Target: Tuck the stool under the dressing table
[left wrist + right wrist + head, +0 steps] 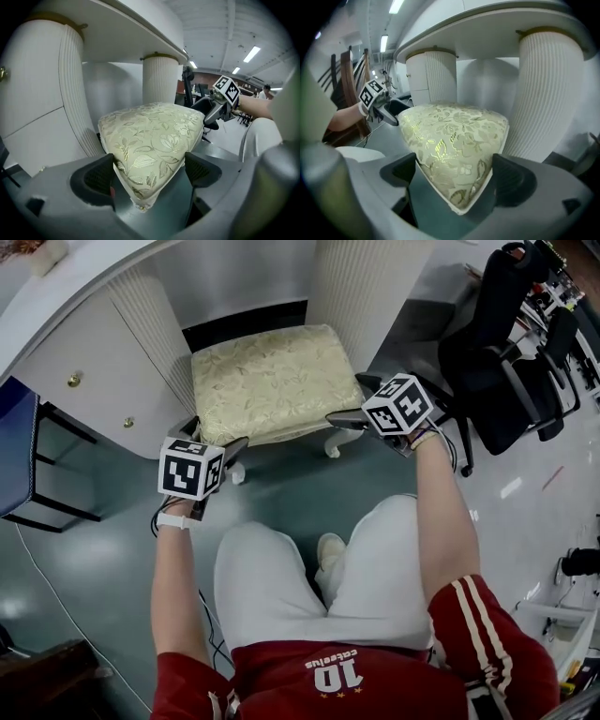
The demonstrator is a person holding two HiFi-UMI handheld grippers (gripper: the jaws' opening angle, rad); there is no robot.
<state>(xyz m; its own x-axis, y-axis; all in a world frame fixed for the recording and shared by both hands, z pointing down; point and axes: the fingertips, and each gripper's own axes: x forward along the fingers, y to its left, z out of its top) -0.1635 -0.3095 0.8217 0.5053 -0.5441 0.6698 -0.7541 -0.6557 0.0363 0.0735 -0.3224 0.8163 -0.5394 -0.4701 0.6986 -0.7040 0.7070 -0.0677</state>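
Note:
The stool (pixel 272 381) has a cream floral cushion and white legs; its back half sits in the knee gap of the white dressing table (pixel 75 296), between two fluted columns. My left gripper (pixel 230 448) stands at the stool's near left corner. In the left gripper view that cushion corner (pixel 150 154) lies between the open jaws of the left gripper (pixel 150 171), whose pads stand beside it. My right gripper (pixel 345 418) is at the near right corner. That corner (pixel 454 154) sits between the right gripper's (pixel 454 176) wide-open jaws, not pinched.
A black office chair (pixel 506 362) stands right of the table. A blue seat on black legs (pixel 19 456) is at the left. The table's left cabinet has drawers with brass knobs (pixel 73 381). The person's knees and foot (pixel 328 549) are just behind the stool.

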